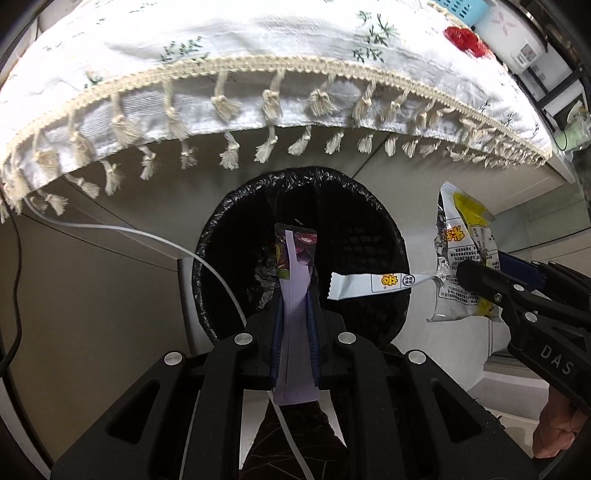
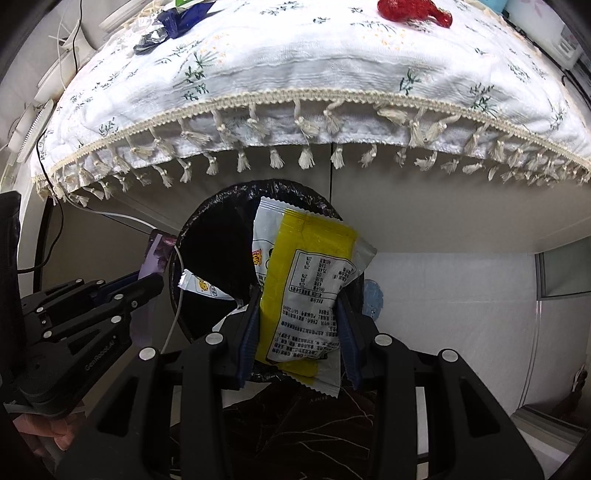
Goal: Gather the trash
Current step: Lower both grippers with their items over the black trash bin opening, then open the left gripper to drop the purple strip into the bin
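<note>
Your left tongs [image 1: 295, 332] are pinching a purple wrapper [image 1: 297, 295] between narrow jaws, and it is standing upright in the lower middle of the left wrist view, right in front of the mouth of the black-lined bin [image 1: 303, 254]. Your right tongs [image 2: 299, 332] are gripping a yellow-and-white snack packet [image 2: 306, 288] at the center of the right wrist view — its torn-off strip [image 2: 203, 286] is dangling to the left across the bin's dark opening. The bin [image 2: 207, 236] is sitting just below the fringed edge of the desk, which is draped in a white flowered cloth [image 2: 295, 62].

In the left wrist view, your right tongs [image 1: 480, 280] are reaching in from the right edge with that same packet [image 1: 461, 254], beside the bin's rim. In the right wrist view, your left tongs [image 2: 147, 284] are coming in from the left edge, the purple wrapper [image 2: 157, 251] sticking up beside the bin.

On the cloth, a crumpled blue-and-silver wrapper [image 2: 173, 24] is lying at the upper left of the right wrist view and a red piece [image 2: 413, 11] at the upper right. A white cable [image 1: 147, 240] is trailing past the bin — you are seeing it at the middle left of the left wrist view.
</note>
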Available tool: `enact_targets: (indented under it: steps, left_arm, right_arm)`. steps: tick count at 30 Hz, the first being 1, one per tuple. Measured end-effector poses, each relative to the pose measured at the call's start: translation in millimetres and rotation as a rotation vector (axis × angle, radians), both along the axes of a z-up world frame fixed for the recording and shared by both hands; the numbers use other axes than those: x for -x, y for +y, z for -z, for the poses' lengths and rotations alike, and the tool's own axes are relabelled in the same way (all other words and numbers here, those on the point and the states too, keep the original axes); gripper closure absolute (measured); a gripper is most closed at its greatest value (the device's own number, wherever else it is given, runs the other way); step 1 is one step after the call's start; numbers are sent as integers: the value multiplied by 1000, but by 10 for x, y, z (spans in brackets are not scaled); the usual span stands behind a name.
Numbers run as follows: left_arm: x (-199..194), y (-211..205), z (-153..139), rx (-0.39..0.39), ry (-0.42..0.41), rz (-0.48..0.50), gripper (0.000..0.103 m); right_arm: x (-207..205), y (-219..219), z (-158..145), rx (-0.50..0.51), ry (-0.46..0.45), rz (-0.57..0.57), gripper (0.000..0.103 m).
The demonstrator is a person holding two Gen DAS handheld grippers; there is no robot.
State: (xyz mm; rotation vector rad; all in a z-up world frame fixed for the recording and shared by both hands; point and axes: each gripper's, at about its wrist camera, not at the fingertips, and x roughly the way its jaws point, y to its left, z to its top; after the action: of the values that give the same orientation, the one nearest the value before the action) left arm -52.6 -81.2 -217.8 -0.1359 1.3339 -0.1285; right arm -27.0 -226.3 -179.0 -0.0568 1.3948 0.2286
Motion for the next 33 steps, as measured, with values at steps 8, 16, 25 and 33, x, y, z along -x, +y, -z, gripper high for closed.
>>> enact_targets:
  steps: [8,16,25,33]
  left_arm:
    - [-2,-129,148,8,14,28,91]
    - [-6,-231,314,25,45,49,90]
    - [-71,-319,387,34,47,75,87]
    - [-100,-325,336,30,34,80,77]
  right_arm:
    - [67,-57,90,-1,9,13,67]
    - [80,-110,238,7,43,32,67]
    - [23,-188,416,18,64,60,67]
    - [-57,-204,414,17,57,70,67]
